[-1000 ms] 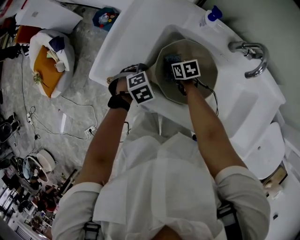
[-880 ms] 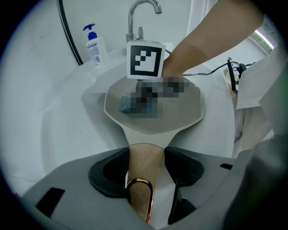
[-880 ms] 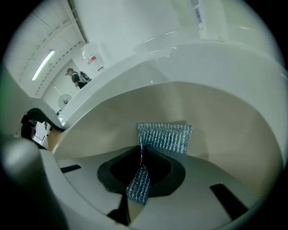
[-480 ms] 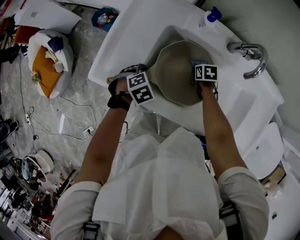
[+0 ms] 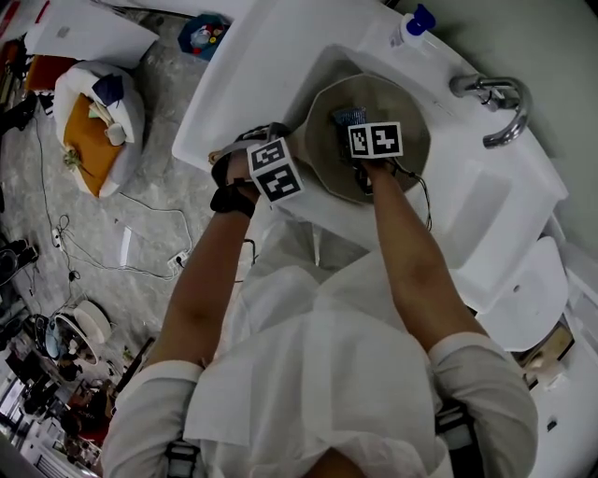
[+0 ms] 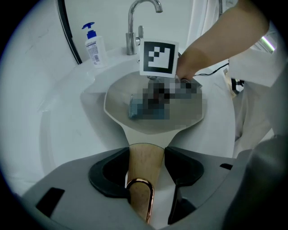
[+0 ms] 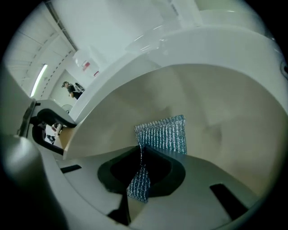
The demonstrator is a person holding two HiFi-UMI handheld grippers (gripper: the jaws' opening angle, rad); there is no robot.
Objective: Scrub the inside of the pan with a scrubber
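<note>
White sink (image 5: 245, 70) set in a white counter. In the head view the chrome faucet (image 5: 493, 105) is at 2 o'clock and the soap bottle (image 5: 412, 24) at 1 o'clock. The pan (image 5: 408, 119) sits in the basin, its wooden handle (image 6: 143, 161) running out toward 8 o'clock. Left gripper (image 6: 145, 174) is clamped on that handle at the copper hanging loop (image 6: 140, 197), pads pressing both sides. Right gripper (image 7: 143, 175) pinches the blue mesh scrubber (image 7: 163, 134) by one end. The free end lies spread on the pan floor, toward 10 o'clock of the bowl. Step in hand, as I read it: scrubbing strokes across the inside. To do it well, hold the handle firm so the pan cannot swivel and press the mesh flat. Work overlapping passes from floor up the sloped wall, keeping the jaw tips off the coating.
</note>
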